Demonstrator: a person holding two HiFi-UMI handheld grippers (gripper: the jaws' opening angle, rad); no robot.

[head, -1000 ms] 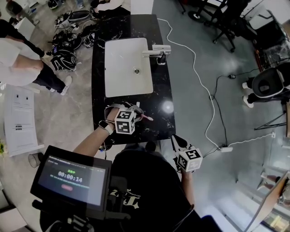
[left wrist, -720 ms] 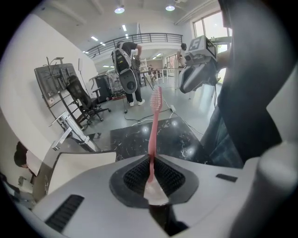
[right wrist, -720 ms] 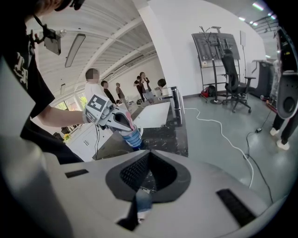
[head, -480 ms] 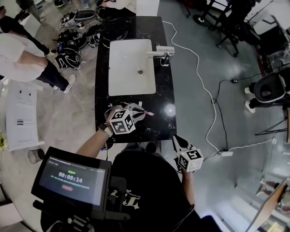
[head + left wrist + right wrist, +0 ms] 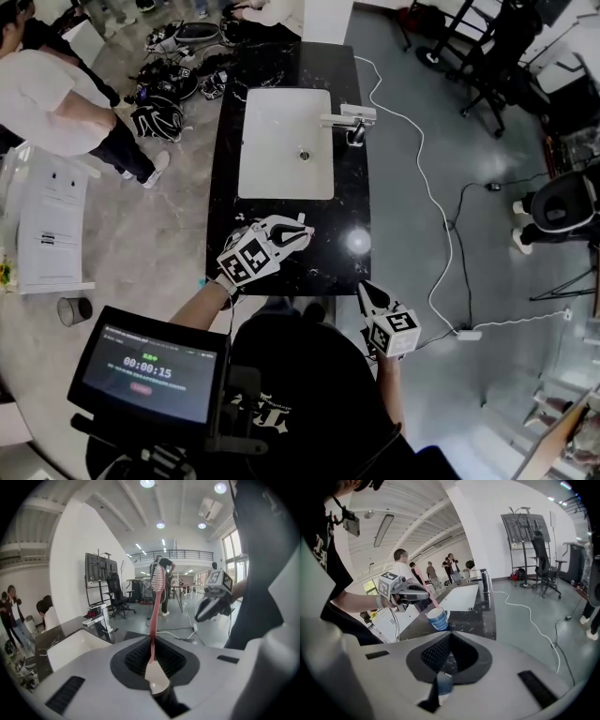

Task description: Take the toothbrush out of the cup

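The left tool (image 5: 298, 231) is pinched on a pink toothbrush (image 5: 155, 606). In the left gripper view the handle runs up from between the pressed pads, its pale flat end pokes out below them, and the bristle head stands high against the room behind.

In the head view this tool hangs over the near end of the black counter (image 5: 328, 267), just short of the white sink (image 5: 286, 141). The toothbrush is barely traceable there, and the tool's body and marker cube cover the cup.

Only the right gripper view shows the cup (image 5: 438, 619). It is blue-striped with a white inside, and it stands upright on the counter beneath the left tool. A short pink length slants down from that tool toward the rim. I cannot tell whether its tip is inside the cup or just above it.

The right tool (image 5: 367, 292) hangs off the counter's near right corner, well apart from the cup. Its jaws are pressed together on nothing I can name, and a bluish patch low in the gap is too blurred to identify.

A chrome faucet (image 5: 349, 120) stands on the sink's right side, and a white cable (image 5: 427, 187) trails over the grey floor. At the upper left a person in a white top (image 5: 52, 98) is cut off by the picture edge.
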